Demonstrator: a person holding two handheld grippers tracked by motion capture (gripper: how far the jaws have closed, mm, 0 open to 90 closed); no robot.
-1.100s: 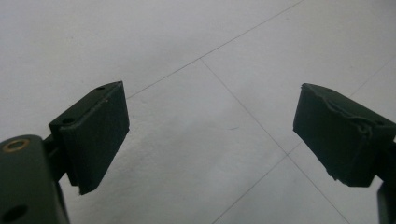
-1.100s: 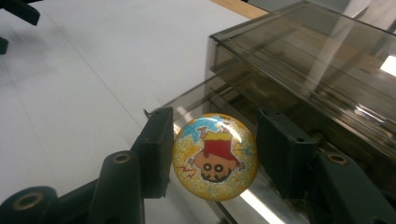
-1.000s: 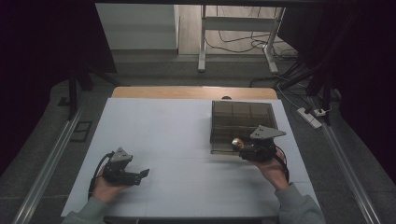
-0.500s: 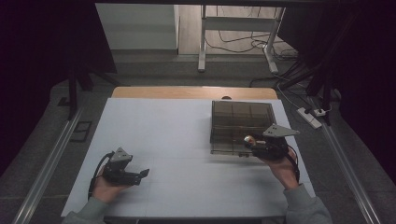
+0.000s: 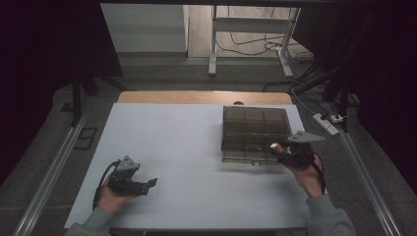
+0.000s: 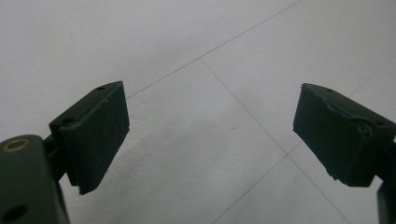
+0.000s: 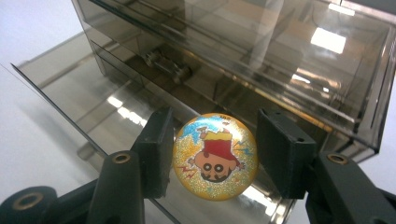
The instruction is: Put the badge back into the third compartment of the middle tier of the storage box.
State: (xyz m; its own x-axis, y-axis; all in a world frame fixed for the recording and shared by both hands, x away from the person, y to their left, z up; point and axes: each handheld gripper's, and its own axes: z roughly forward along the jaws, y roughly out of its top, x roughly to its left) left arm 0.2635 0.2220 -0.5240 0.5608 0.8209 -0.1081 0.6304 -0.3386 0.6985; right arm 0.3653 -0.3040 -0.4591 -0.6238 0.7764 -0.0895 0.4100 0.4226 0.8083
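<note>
At the left of the high view, the left gripper [image 5: 147, 185] is sitting low over the near left part of the white table [image 5: 187, 132], held in the person's left hand [image 5: 112, 199] with its cable looping back beside the wrist. In the left gripper view its two black fingers [image 6: 93, 135] are standing wide apart with nothing between them, and only the pale table surface with its thin seam lines is lying below. Further right, a smoky, see-through plastic box [image 5: 254, 132] with inner compartments is resting on the far right part of the table, its lid lying open toward the person. At the near right corner of that box the right gripper [image 5: 274, 147] is being held up in the person's right hand [image 5: 309, 178], the grey three-cornered plate on top. In the right gripper view its fingers [image 7: 156, 149] are pressing on either side of a round yellow glittery badge [image 7: 215, 156] printed with a cartoon figure, which is appearing upside down there. The badge is hanging just above the open lid, in front of the box's compartments, where a small metal clasp [image 7: 167, 66] is showing.
</note>
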